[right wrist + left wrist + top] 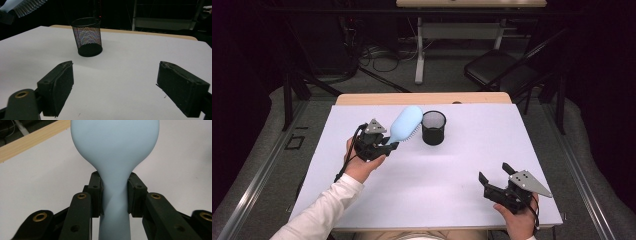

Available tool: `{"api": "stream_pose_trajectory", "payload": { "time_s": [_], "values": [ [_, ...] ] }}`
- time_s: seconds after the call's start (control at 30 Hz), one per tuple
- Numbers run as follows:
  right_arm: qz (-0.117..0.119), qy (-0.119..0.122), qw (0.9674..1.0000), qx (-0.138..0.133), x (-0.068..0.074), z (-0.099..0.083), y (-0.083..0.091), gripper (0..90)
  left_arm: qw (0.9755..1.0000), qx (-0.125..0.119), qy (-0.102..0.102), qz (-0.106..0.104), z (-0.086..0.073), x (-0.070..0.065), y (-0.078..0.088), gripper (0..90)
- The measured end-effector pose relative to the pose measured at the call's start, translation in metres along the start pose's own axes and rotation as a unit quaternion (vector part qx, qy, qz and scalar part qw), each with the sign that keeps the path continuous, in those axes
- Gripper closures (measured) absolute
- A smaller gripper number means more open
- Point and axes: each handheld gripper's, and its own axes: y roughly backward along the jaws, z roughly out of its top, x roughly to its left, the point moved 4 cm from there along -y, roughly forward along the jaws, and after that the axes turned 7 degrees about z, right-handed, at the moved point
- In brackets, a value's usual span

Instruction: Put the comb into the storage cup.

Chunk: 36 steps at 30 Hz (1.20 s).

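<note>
A pale blue hairbrush [406,124] is held above the white table, head up and tilted toward the black mesh cup [433,128] just to its right. My left gripper [391,144] is shut on the brush's handle; in the left gripper view both pads press the narrow neck of the hairbrush [115,157]. My right gripper [495,176] rests near the table's front right corner, jaws wide apart with nothing between them. From the right gripper view the mesh cup [86,36] stands upright ahead, and the brush's bristles [27,5] show at the top left.
The white board [452,170] covers a wooden table whose far edge [422,98] shows behind the cup. Beyond it are a desk frame, cables and a dark chair [499,67] on the floor.
</note>
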Motion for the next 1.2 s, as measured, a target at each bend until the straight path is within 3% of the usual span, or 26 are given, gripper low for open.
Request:
{"api": "stream_pose_trajectory", "payload": {
  "time_s": [0.37, 1.2],
  "values": [
    [0.001, 0.001, 1.0000, 0.003, 0.000, 0.000, 0.000, 13.5, 0.9994, -0.034, 0.012, 0.002, 0.009, 0.001, -0.003, 69.6],
    [0.003, -0.001, 1.0000, 0.003, 0.001, -0.001, -0.001, 13.5, 0.9961, -0.085, 0.011, 0.020, 0.027, -0.003, -0.006, 69.6]
  ]
}}
